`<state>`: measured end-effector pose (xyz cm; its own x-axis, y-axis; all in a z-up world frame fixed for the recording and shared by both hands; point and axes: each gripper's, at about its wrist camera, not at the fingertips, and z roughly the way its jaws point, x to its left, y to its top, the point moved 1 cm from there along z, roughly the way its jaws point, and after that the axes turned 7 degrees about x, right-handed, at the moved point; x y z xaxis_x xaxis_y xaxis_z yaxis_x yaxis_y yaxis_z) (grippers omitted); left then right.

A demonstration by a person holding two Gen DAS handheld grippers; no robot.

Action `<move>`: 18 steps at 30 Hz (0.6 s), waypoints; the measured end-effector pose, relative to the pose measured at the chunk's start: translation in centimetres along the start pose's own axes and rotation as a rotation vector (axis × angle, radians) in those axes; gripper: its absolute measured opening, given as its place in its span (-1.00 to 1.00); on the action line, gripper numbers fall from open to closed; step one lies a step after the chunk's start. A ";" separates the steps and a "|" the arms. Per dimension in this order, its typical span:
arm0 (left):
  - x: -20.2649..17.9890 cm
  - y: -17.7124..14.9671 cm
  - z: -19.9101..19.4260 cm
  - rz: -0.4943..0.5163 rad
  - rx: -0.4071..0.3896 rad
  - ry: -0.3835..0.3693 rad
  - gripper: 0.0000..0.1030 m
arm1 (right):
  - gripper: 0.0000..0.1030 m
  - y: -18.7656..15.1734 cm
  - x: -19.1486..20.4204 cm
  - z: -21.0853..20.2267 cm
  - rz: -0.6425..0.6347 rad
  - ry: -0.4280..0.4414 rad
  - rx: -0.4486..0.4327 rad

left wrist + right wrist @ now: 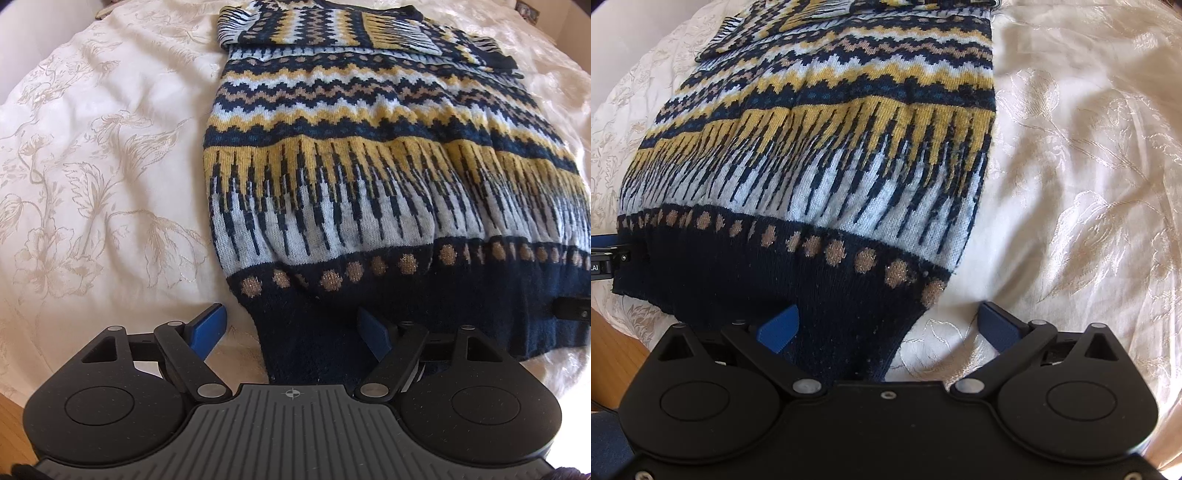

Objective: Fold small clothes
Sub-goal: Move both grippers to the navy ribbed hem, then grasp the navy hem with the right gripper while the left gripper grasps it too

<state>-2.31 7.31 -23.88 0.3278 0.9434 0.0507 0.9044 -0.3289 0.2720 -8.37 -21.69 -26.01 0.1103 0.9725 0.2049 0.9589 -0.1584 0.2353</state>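
I have the sweater [369,155] lying flat on a cream floral bedspread [92,166], its long axis running straight away from me: dark navy hem band [757,280] nearest, sleeves folded across the far end. Its left side edge runs roughly straight away from the left gripper, and the right side edge does the same in the right wrist view.

My left gripper [295,332] sits at the hem's left corner with its fingers spread wide; the left blue finger [208,326] is over bare bedspread just outside the edge, the right one over the navy band. I cannot tell whether either touches the cloth.

My right gripper [890,325] mirrors that at the hem's right corner, fingers wide apart, one blue finger [779,328] on the knit side and the other over the bedspread. The hem corner lies between them, not pinched.

There is plenty of open bedspread to the left of the sweater and to its right. A strip of wooden floor [14,424] shows at the lower left, so the bed's near edge is close under the grippers.
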 end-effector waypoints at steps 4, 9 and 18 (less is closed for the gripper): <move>0.3 -0.2 0.6 -0.026 -0.007 0.008 0.75 | 1.00 -1.0 -0.3 -0.3 -0.004 0.011 -0.043; 1.2 -0.5 1.4 -0.116 0.014 -0.001 1.00 | 1.00 -1.1 -0.3 -0.7 -0.012 0.013 -0.062; 2.6 -1.2 2.3 -0.213 0.044 -0.068 1.00 | 1.00 -0.9 -0.8 -0.7 -0.013 0.038 -0.068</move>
<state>-1.86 10.08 -26.33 0.1447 0.9871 -0.0686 0.9657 -0.1258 0.2274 -9.48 -22.44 -25.67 0.0867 0.9677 0.2367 0.9402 -0.1580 0.3017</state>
